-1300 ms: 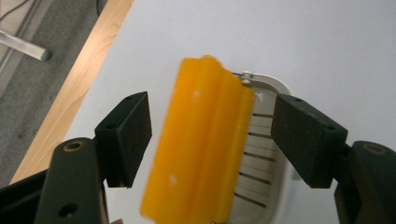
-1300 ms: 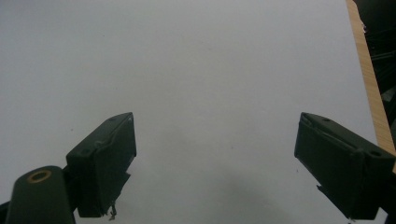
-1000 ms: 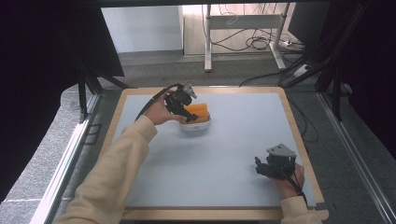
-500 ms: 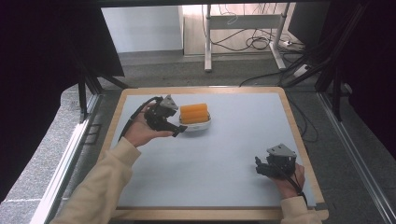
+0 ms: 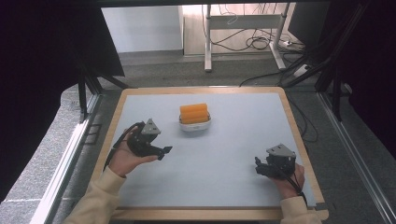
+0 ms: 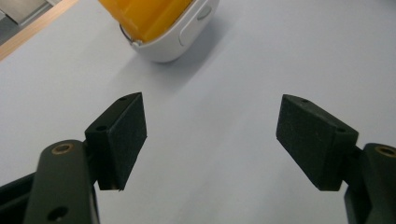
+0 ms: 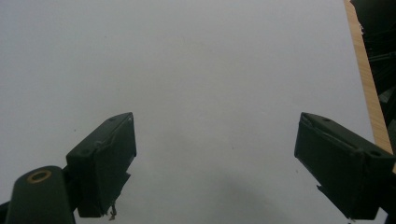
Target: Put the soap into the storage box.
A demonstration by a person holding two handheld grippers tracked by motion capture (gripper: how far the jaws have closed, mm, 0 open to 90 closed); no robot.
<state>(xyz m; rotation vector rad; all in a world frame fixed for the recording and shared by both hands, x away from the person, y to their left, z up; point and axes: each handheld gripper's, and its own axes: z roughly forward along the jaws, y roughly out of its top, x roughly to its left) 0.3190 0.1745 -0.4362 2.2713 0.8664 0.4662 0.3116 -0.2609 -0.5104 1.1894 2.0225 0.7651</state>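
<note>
An orange block (image 5: 194,113) sits in a small white dish (image 5: 195,126) on the far middle of the blue-grey table mat (image 5: 233,154). The left gripper view has the same dish (image 6: 187,32) with the orange block (image 6: 144,14) at its upper left. My left gripper (image 5: 164,150) hovers at the mat's left, apart from the dish and pointing right. Its jaws (image 6: 212,135) have just been opening and stand open over bare mat, nothing between them. My right gripper (image 5: 259,167) rests at the near right, also open (image 7: 219,163) over bare mat.
A wooden rim (image 5: 299,140) frames the mat and shows at the right of the right gripper view (image 7: 369,88). Black frame posts stand at both sides of the table. Cables and a table's metal legs (image 5: 243,28) lie on the floor beyond.
My left gripper has drawn away from the dish, moving left and towards the near side, and its jaws are wider apart. The dish with the orange block stays put. The right gripper has not moved.
</note>
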